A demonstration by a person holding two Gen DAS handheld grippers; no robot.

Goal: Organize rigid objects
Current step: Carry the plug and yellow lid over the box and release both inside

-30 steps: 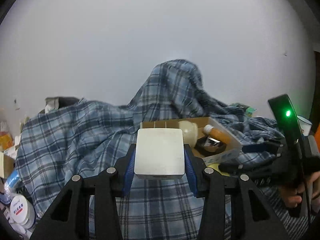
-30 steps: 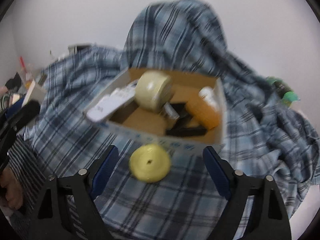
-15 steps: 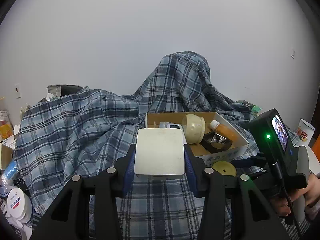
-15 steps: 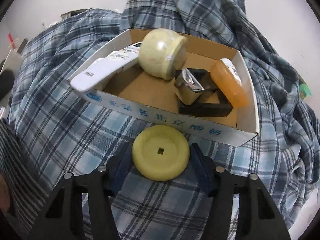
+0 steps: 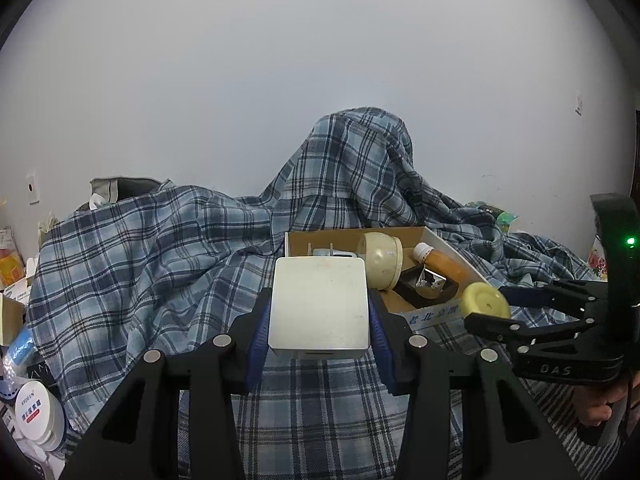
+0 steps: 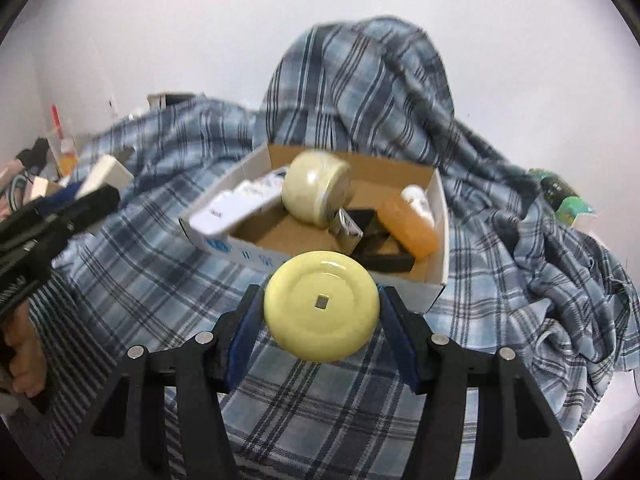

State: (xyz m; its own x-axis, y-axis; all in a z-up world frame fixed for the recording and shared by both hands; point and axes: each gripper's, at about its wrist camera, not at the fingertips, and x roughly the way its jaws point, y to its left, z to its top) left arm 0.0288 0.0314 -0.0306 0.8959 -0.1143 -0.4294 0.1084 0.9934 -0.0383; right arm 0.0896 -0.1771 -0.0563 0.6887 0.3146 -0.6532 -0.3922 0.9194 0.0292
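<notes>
Pale bare wall (image 5: 320, 80) behind; blue plaid cloth (image 5: 160, 264) draped over the whole work surface and heaped into a peak at the back.

Item 1: open cardboard box (image 6: 438, 240), shallow, resting on the cloth in front of the peak, its long axis running left to right in the right wrist view. Contents: cream round jar (image 6: 316, 188) lying on its side with its base turned toward the right wrist camera; white remote-like slab (image 6: 236, 208) propped over the box's left rim, long axis slanting from front-left to back-right; orange bottle (image 6: 408, 220) with white cap, lying down, cap end pointing to the back wall; black frame piece (image 6: 384, 260) flat on the box floor; small silvery packet (image 6: 348, 228) beside the jar.

Item 2: white square box (image 5: 320, 308), clamped between the blue pads of the left gripper (image 5: 318, 340), flat face up, held above the cloth just left of the cardboard box.

Item 3: yellow round lid (image 6: 322, 310), a disc with a small square mark at its centre, broad face tilted toward the right wrist camera. Pinched by its rim between the pads of the right gripper (image 6: 322, 332), lifted off the cloth, just in front of the box's near wall.

Margins: white tub (image 5: 38, 416) and assorted clutter at far left; green packet (image 6: 568, 200) at far right.
</notes>
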